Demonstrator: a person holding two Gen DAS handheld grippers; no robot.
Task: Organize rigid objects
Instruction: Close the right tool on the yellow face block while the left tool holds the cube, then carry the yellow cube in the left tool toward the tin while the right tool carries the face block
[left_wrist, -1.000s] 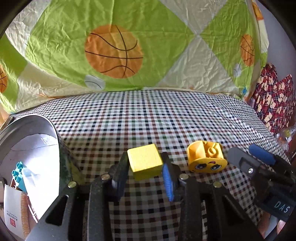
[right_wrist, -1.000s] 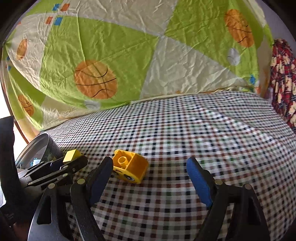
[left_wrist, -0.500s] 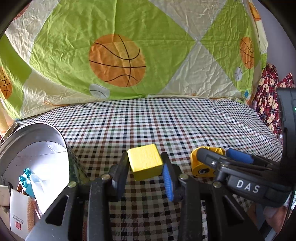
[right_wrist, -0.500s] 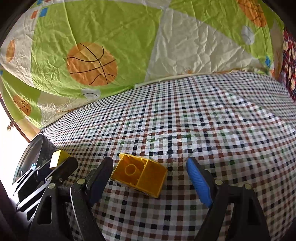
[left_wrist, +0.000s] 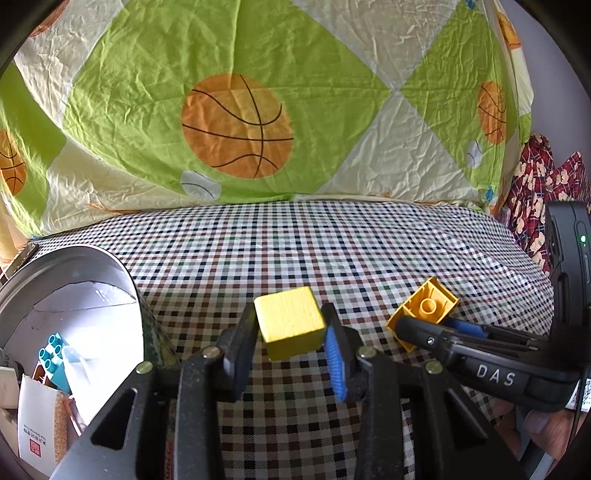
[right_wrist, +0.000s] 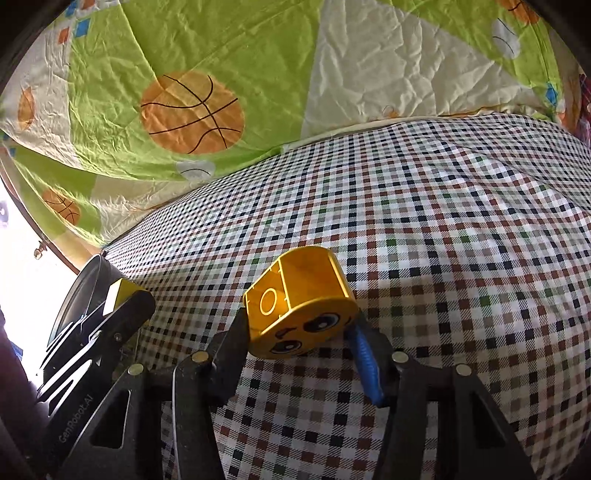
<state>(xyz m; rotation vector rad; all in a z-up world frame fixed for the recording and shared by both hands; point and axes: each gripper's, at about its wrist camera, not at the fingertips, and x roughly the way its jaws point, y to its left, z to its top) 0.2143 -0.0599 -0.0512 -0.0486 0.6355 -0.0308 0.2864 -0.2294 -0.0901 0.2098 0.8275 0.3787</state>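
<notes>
My left gripper is shut on a plain yellow cube and holds it above the checked cloth. My right gripper is shut on an orange-yellow toy brick with a cartoon face, tilted with its hollow underside up. In the left wrist view the brick shows at the right, held by the right gripper. In the right wrist view the left gripper with the cube shows at the left, beside the tin.
A round metal tin stands at the left, holding a teal brick and paper packets. The tin's rim also shows in the right wrist view. A checked cloth covers the surface; a basketball-print sheet hangs behind.
My right gripper has closed on the face brick and lifted it off the cloth, tipping it over. My left gripper keeps holding the yellow cube, nearly still.
</notes>
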